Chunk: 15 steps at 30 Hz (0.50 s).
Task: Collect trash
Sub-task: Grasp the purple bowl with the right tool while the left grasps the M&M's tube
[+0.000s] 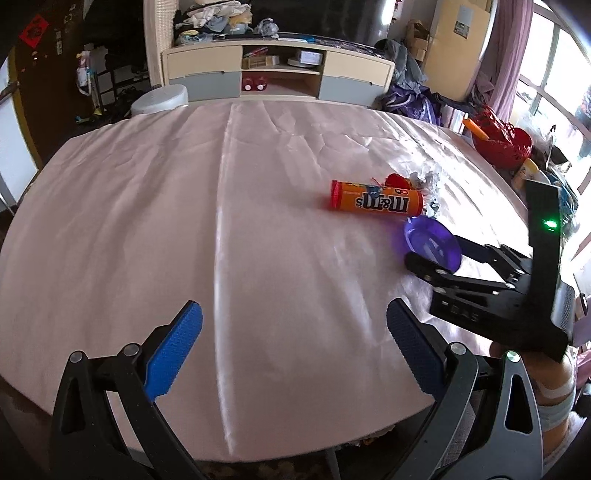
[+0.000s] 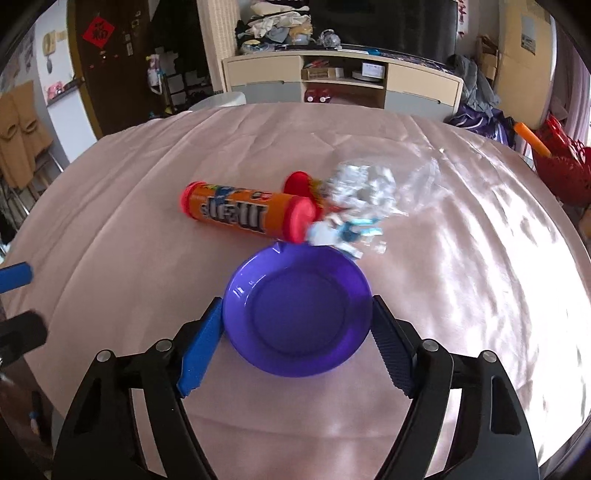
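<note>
Lived-in home, media cabinet point(image 1: 277, 70), piled laundry point(image 1: 218, 18), pink-clothed table point(image 1: 221, 221)

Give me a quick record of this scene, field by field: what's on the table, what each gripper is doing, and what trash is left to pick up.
surface: round table under a pink cloth
right gripper: closed on the rim of the purple plate, one finger on each side
left gripper: open, holding nothing, above bare cloth
trash left: orange M&M's tube lying on its side; crumpled foil and plastic wrappers just beyond the plate
plate contents: nothing in it
background: red basket at the table's far right edge
</note>
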Each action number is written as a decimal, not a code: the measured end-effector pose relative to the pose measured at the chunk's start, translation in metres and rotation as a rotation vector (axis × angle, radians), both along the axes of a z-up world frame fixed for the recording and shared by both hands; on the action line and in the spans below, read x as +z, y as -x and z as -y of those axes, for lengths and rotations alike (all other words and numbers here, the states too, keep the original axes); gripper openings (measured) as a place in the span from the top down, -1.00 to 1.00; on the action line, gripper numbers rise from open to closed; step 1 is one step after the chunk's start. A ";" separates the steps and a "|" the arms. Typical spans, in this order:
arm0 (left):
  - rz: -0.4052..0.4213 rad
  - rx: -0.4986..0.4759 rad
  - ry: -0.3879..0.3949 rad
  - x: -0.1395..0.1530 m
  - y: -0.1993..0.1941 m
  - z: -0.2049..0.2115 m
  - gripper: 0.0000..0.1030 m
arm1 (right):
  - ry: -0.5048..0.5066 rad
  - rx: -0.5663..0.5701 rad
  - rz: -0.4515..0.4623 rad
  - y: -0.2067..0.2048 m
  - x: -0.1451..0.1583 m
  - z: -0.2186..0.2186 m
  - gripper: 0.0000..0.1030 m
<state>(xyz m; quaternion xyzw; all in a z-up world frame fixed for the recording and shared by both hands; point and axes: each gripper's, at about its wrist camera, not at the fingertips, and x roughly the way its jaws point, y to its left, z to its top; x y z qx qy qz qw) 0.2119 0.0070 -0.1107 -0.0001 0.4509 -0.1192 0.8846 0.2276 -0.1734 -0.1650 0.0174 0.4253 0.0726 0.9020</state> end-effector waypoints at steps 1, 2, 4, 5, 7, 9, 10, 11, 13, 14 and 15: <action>-0.002 -0.005 -0.002 -0.002 -0.003 0.003 -0.84 | -0.009 -0.004 0.000 0.002 0.001 0.005 -0.52; -0.004 -0.014 -0.005 -0.003 -0.007 0.007 -0.84 | -0.018 -0.012 0.003 0.005 0.002 0.011 -0.52; -0.004 -0.024 -0.009 -0.006 -0.012 0.012 -0.84 | -0.023 -0.031 0.012 0.007 0.005 0.023 -0.51; -0.004 -0.031 -0.013 -0.007 -0.016 0.016 -0.84 | -0.027 -0.040 0.014 0.008 0.006 0.029 -0.51; 0.001 -0.050 -0.028 -0.011 -0.025 0.024 -0.84 | -0.037 -0.057 0.013 0.010 0.006 0.042 -0.52; 0.007 -0.072 -0.047 -0.016 -0.033 0.032 -0.83 | -0.052 -0.073 0.007 0.012 0.005 0.054 -0.52; 0.009 -0.084 -0.059 -0.018 -0.038 0.036 -0.83 | -0.061 -0.078 0.003 0.014 0.005 0.058 -0.52; 0.011 -0.092 -0.072 -0.021 -0.044 0.039 -0.83 | -0.068 -0.079 -0.001 0.015 0.004 0.061 -0.52; 0.012 -0.100 -0.097 -0.027 -0.057 0.045 -0.83 | -0.083 -0.079 -0.008 0.018 0.002 0.067 -0.52; 0.010 -0.104 -0.104 -0.030 -0.063 0.047 -0.83 | -0.088 -0.074 -0.012 0.018 0.001 0.070 -0.52; 0.006 -0.109 -0.111 -0.034 -0.071 0.049 -0.83 | -0.090 -0.069 -0.013 0.019 0.001 0.070 -0.52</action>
